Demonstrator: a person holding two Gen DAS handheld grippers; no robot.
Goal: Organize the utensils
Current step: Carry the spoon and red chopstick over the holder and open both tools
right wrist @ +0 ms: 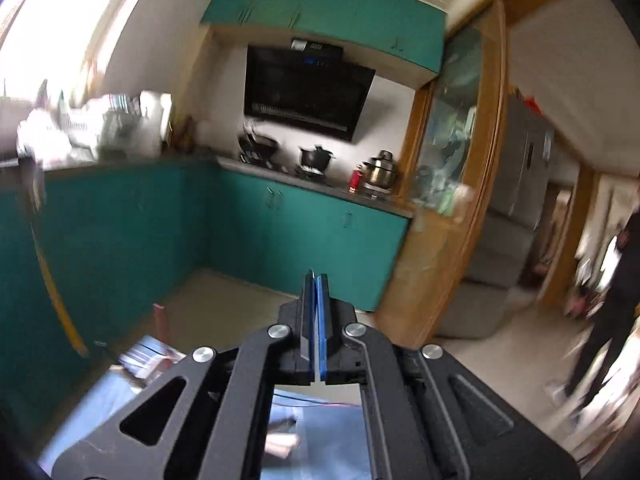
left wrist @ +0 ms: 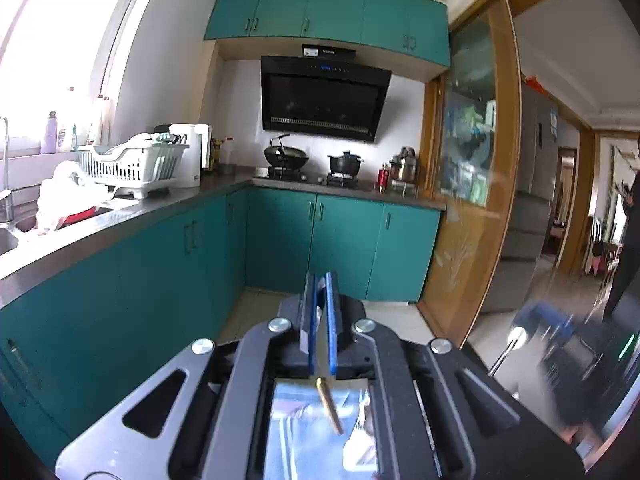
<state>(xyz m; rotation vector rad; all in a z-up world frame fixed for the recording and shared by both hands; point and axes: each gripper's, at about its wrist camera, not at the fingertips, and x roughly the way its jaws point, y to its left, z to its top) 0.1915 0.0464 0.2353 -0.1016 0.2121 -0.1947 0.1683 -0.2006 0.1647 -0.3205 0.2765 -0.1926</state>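
My left gripper [left wrist: 320, 280] is held up in the air facing the stove wall. Its blue pads [left wrist: 331, 320] are nearly together on a thin utensil whose gold handle end [left wrist: 329, 404] sticks out behind them. A shiny metal utensil [left wrist: 506, 350], perhaps a ladle, shows blurred at the lower right. My right gripper [right wrist: 316, 280] is also in the air with its blue pads [right wrist: 322, 320] pressed together and nothing between them. The right wrist view is blurred by motion. A long utensil with a yellow handle [right wrist: 56, 292] shows at its left edge.
A grey counter [left wrist: 132, 216] runs along the left with a white dish rack [left wrist: 132, 164], a kettle [left wrist: 192, 156] and a sink [left wrist: 12, 236]. A wok [left wrist: 286, 156] and pot [left wrist: 345, 163] sit on the stove. Teal cabinets [left wrist: 344, 244] stand below. A wooden sliding door [left wrist: 472, 184] is at the right.
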